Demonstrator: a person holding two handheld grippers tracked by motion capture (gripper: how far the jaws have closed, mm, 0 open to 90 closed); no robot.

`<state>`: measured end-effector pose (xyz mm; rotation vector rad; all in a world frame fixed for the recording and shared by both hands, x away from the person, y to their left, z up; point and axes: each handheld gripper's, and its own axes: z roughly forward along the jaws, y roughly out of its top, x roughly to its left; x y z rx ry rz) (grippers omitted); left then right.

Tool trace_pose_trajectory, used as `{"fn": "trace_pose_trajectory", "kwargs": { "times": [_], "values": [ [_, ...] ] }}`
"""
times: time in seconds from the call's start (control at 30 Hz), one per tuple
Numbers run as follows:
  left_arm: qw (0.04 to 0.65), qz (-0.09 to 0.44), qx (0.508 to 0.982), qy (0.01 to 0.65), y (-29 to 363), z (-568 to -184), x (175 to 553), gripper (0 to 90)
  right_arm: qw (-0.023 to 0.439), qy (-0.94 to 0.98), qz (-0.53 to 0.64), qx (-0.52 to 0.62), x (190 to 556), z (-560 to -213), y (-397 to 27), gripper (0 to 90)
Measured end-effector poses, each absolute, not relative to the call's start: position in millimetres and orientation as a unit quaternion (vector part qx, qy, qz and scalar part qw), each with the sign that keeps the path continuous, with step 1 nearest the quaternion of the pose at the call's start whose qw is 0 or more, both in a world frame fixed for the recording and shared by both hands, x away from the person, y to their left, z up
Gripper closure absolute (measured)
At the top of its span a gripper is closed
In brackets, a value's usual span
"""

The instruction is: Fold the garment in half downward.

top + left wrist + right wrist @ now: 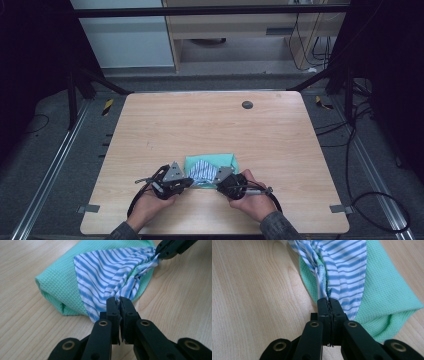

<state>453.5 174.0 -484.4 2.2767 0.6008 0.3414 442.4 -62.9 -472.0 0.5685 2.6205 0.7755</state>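
Note:
A blue-and-white striped cloth lies on top of a folded mint-green waffle cloth near the table's front edge. My left gripper is shut on the near left corner of the striped cloth, with some green fabric pinched in too. My right gripper is shut on the near right corner of the striped cloth, the green cloth bunched beside it. In the left gripper view the right gripper shows at the top right, clamped on the striped edge.
The wooden table has a round dark grommet near its far edge. Black frame bars and cables surround the table on the floor. A person's hands hold both grippers at the front edge.

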Motion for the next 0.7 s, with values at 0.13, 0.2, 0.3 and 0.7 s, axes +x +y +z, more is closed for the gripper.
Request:
{"fn": "trace_pose_trajectory", "kwargs": {
  "times": [0.13, 0.2, 0.3, 0.7],
  "values": [
    [0.370, 0.131, 0.889, 0.237, 174.6, -486.5, 453.2, 86.8, 0.174, 0.926, 0.269, 0.200, 441.2, -474.6, -63.0, 89.0],
    [0.372, 0.128, 0.888, 0.238, 175.0, -486.8, 453.2, 86.9, 0.174, 0.926, 0.270, 0.200, 441.1, -475.5, -62.9, 89.1],
    [0.371, 0.127, 0.889, 0.237, 175.7, -488.0, 453.4, 86.9, 0.173, 0.926, 0.268, 0.201, 441.6, -476.6, -63.4, 89.1],
    [0.374, 0.122, 0.888, 0.239, 176.6, -488.8, 448.0, 86.9, 0.168, 0.930, 0.261, 0.199, 439.2, -478.2, -64.7, 90.0]
  ]
}}
